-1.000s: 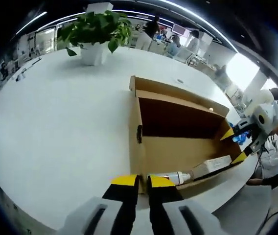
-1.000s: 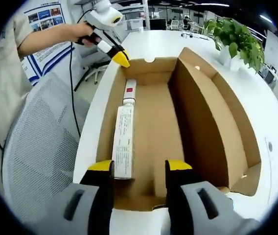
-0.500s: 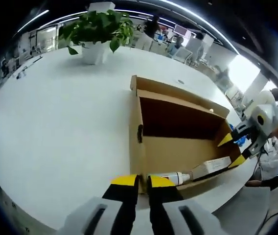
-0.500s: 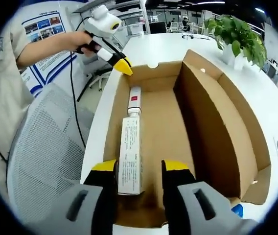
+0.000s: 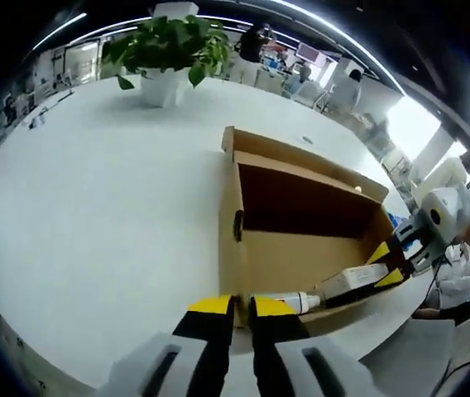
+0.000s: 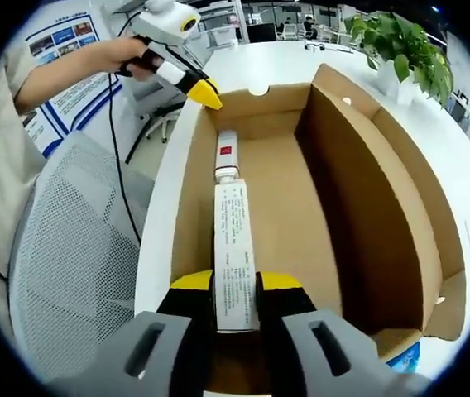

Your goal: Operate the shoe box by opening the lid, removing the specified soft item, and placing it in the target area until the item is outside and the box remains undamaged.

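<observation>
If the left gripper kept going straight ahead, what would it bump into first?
Probably the cardboard box: the left gripper has its tips right at the box's near corner. The white tube lies just inside, slightly right. Depth is hard to judge.

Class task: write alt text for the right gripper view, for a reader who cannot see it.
The right gripper closes its yellow-tipped jaws on the end of a white tube lying inside an open cardboard shoe box on a white table. The left gripper, hand-held, rests at the box's far edge.

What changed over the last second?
The right tool went further into the box and shut its jaws on the end of the tube. The left tool stayed shut at the box's near wall; box and plant did not move.
</observation>
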A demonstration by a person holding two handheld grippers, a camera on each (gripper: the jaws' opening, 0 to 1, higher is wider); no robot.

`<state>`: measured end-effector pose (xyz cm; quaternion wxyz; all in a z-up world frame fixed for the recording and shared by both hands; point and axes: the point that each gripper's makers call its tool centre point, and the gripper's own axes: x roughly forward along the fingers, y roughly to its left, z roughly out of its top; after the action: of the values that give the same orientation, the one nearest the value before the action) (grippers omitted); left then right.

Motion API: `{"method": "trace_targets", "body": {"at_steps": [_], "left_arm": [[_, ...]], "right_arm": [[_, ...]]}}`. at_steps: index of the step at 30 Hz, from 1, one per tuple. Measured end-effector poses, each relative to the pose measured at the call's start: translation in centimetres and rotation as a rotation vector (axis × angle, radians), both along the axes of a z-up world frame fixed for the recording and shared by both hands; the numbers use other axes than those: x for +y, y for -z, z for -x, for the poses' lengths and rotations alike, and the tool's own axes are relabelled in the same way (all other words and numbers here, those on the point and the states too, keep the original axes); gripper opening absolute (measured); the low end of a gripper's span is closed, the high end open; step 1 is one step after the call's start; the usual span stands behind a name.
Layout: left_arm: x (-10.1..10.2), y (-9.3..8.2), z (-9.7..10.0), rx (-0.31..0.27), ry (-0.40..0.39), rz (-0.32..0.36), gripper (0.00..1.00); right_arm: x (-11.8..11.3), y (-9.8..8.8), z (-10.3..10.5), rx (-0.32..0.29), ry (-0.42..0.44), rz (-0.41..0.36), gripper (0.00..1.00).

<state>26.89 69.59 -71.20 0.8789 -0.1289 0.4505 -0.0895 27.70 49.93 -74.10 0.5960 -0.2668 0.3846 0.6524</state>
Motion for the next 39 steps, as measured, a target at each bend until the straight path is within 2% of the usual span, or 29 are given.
{"method": "trace_targets", "body": {"at_steps": [11, 22, 35, 39], "left_arm": [[-0.1, -0.1, 0.1, 0.003, 0.002, -0.007, 0.07], [0.0, 0.0, 0.1, 0.005, -0.003, 0.000, 0.07], [0.0, 0.1, 0.0, 0.013, 0.002, -0.009, 0.07], [0.0, 0.1, 0.0, 0.017, 0.006, -0.012, 0.07]], "right_arm": [[-0.6, -1.4, -0.4, -0.075, 0.008, -0.017, 0.16], [-1.5, -4.8, -1.3, -0.127, 0.050, -0.063, 0.16], [-3.8, -10.4, -2.6, -0.197, 0.088, -0.132, 0.16], [-4.2, -11.6, -2.9, -0.217, 0.090, -0.148, 0.16]]}}
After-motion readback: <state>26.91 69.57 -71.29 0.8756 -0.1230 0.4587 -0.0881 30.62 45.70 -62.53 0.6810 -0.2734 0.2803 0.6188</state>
